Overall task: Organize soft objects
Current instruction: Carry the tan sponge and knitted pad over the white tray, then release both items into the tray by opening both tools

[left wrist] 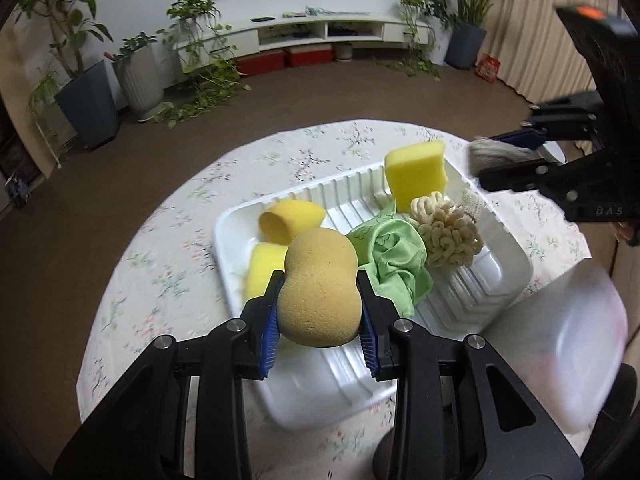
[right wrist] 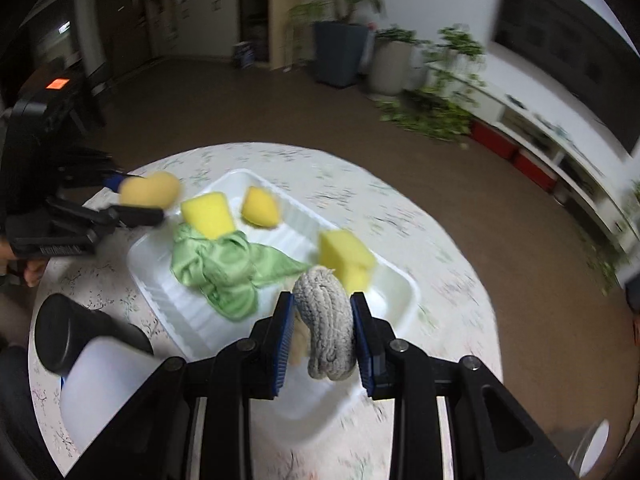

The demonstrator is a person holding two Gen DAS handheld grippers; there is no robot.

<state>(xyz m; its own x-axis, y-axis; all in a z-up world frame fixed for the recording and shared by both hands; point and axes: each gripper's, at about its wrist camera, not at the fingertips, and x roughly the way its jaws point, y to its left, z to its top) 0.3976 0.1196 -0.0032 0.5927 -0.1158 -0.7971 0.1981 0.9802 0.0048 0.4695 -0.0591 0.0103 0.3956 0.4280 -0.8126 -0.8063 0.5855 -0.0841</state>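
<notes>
My left gripper (left wrist: 320, 300) is shut on a tan peanut-shaped sponge (left wrist: 318, 288) and holds it above the near end of the white ribbed tray (left wrist: 508, 276). My right gripper (right wrist: 322, 320) is shut on a grey knitted cloth roll (right wrist: 326, 320) above the tray's (right wrist: 160, 280) near edge. In the tray lie a yellow block sponge (left wrist: 416, 174), a rounded yellow sponge (left wrist: 290, 220), another yellow sponge (left wrist: 262, 268), a crumpled green cloth (left wrist: 394, 264) and a cream looped scrubber (left wrist: 446, 234). The right gripper with the grey roll (left wrist: 496, 156) shows at the right of the left wrist view.
The tray sits on a round table with a floral cloth (left wrist: 168, 280). A translucent white container (left wrist: 568, 340) stands at the table's near right, next to a black cylinder (right wrist: 76, 332). Potted plants (left wrist: 92, 100) and a low white shelf (left wrist: 320, 32) stand beyond, across brown floor.
</notes>
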